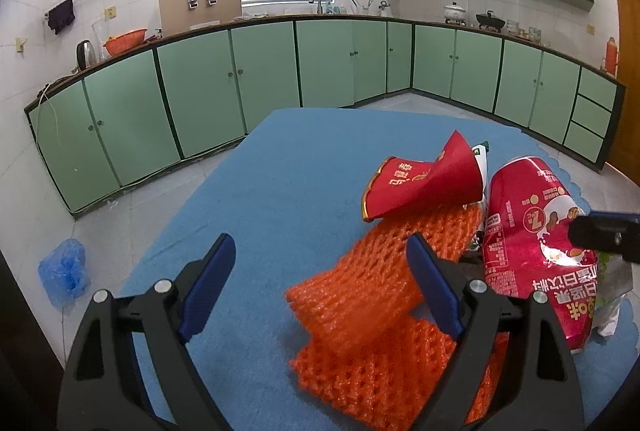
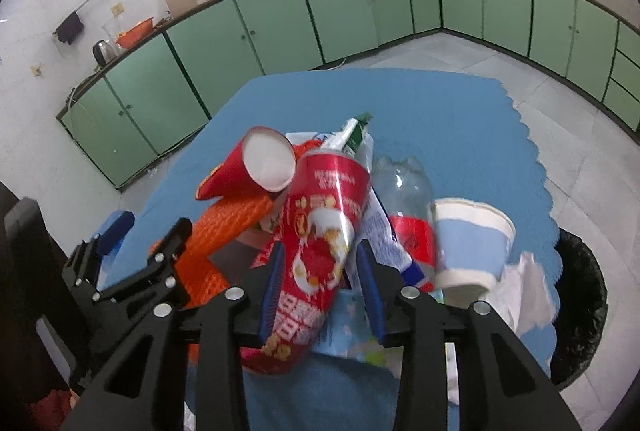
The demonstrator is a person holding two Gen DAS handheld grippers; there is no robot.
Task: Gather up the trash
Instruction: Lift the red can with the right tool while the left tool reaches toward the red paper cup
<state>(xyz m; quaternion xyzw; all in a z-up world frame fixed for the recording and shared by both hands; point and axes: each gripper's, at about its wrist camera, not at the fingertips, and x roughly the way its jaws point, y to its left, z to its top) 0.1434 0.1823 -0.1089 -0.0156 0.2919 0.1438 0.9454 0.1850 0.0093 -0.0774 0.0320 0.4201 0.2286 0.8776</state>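
Note:
A pile of trash lies on the blue table [image 1: 280, 167]. My right gripper [image 2: 322, 267] is shut on a red crushed can [image 2: 320, 231], which also shows in the left wrist view [image 1: 528, 243]. My left gripper [image 1: 320, 271] is open, its right finger over the orange foam net [image 1: 360, 311], which also shows in the right wrist view [image 2: 224, 227]. A red paper cup [image 1: 424, 183] lies behind the net [image 2: 256, 167]. A clear plastic bottle [image 2: 404, 183], a blue-and-white paper cup [image 2: 468, 243] and white paper [image 2: 520, 291] lie to the right.
A black-lined trash bin [image 2: 580, 295] stands off the table's right edge. A blue plastic bag [image 1: 64, 271] lies on the floor at the left. Green kitchen cabinets [image 1: 260, 79] line the far walls. The table's far half [image 2: 420, 103] is bare blue cloth.

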